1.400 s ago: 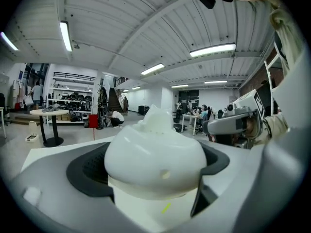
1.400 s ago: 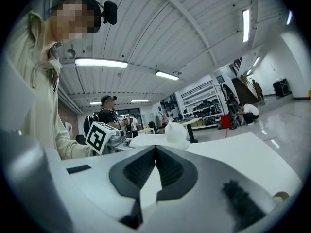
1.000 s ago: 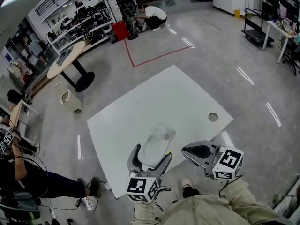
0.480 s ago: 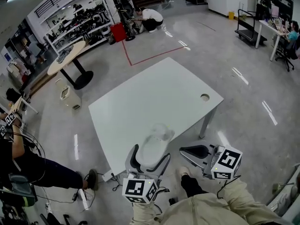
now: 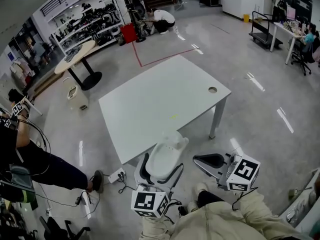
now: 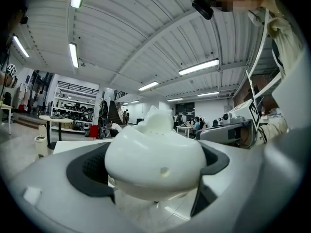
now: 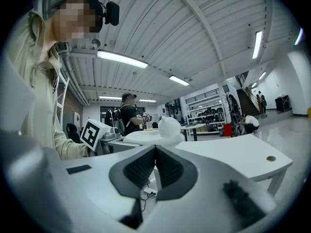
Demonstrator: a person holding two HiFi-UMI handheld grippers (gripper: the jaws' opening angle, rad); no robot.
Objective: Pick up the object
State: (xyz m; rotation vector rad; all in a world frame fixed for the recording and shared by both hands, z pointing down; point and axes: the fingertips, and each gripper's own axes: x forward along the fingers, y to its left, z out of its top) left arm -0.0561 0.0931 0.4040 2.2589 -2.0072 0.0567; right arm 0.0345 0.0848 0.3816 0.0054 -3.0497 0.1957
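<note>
The left gripper (image 5: 163,163) has its jaws spread wide and pinching the white moulded object (image 5: 167,151) across its rounded body, one dark pad (image 6: 90,171) on either flank. From the left gripper view the smooth shell fills the gap between the jaws and runs on well past their tips, ending in a raised lump at the far end. The object hangs in the air, clear of the white table (image 5: 155,104), which lies ahead of the jaws and beyond their tips, so bare floor seems to be what is under the load. To the right of that, near but not touching, the right gripper (image 7: 155,152) has its pads pressed together with nothing between them, pointing much the same way. The pick looks done, and the risk now is in the hold: the shell is glossy and curved, and the pads bear on its near part only, so the overhanging front could tip down or the body could slide forward out of the pinch if the grip eases or the tool swings sharply; a drop here would likely meet the floor, not the table
</note>
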